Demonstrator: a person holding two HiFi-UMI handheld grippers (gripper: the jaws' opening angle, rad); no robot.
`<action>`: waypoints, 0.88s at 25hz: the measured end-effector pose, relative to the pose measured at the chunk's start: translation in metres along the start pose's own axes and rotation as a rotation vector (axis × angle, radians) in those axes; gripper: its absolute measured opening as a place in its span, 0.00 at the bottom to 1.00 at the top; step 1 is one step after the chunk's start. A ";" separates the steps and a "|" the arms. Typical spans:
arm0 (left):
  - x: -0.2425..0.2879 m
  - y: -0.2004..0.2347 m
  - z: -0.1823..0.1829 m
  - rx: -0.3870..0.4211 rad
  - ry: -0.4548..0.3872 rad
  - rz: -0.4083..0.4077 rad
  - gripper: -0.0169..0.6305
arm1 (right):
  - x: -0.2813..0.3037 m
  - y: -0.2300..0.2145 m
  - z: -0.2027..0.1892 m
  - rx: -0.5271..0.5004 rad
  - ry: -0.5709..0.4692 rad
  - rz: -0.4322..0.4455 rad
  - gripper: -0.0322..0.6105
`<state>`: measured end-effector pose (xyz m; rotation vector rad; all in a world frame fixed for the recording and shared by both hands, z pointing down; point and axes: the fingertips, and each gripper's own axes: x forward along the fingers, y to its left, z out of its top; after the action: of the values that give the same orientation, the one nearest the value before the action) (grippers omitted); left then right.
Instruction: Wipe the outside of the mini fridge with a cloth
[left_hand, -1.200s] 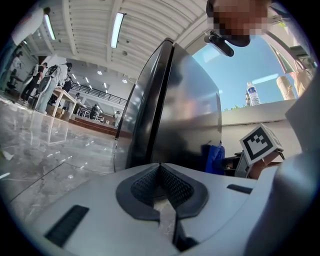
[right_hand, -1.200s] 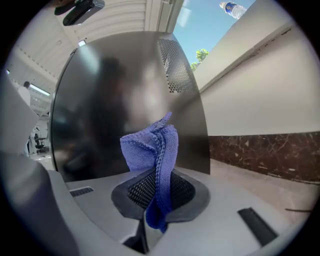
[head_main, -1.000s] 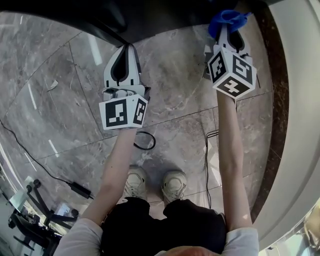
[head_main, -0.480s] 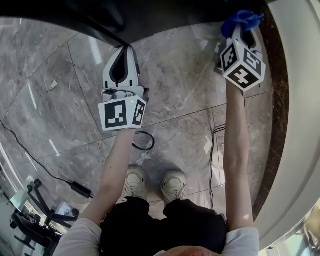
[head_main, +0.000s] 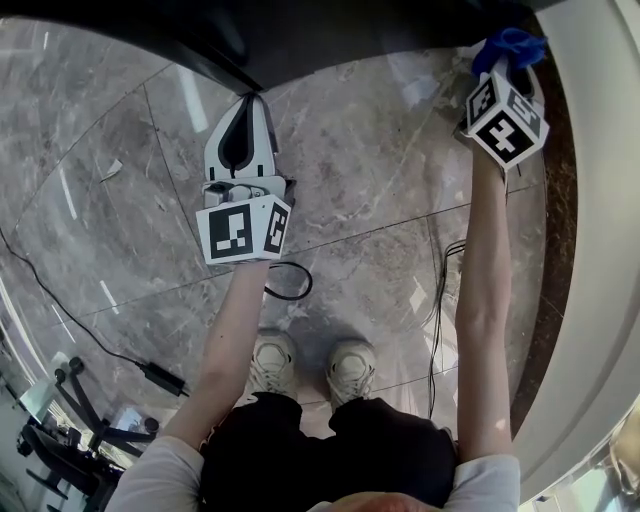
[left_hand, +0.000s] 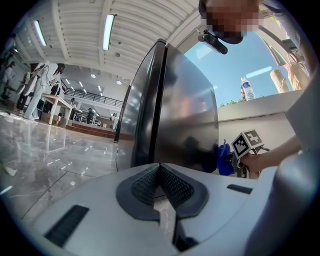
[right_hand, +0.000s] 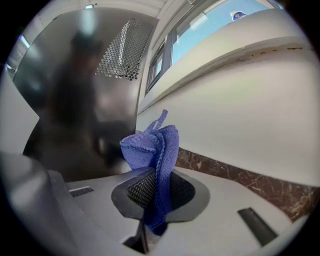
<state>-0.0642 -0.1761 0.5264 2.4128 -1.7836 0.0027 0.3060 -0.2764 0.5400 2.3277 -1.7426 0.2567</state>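
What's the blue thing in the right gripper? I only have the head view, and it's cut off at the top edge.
Observer: A cloth. The right gripper view shows the right gripper shut on it, with the cloth bunched above the jaws.
Operator: Is it on the fridge?
Observer: The left gripper view puts it low, at the edge of the fridge side panel. I can't tell whether they touch.
Operator: And the left gripper?
Observer: The left gripper has its jaws together with nothing between them, and it points at the fridge's front corner.
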 end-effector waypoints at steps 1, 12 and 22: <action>-0.001 0.002 0.002 -0.002 -0.003 0.004 0.03 | -0.002 0.000 0.002 -0.006 -0.001 -0.004 0.15; -0.018 -0.001 0.038 0.008 -0.062 -0.004 0.03 | -0.063 0.025 0.009 0.156 -0.013 0.053 0.15; -0.043 -0.016 0.081 0.007 -0.116 -0.037 0.03 | -0.169 0.125 0.033 0.150 -0.046 0.321 0.15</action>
<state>-0.0682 -0.1399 0.4403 2.4987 -1.7875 -0.1380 0.1391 -0.1645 0.4713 2.1543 -2.1874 0.4024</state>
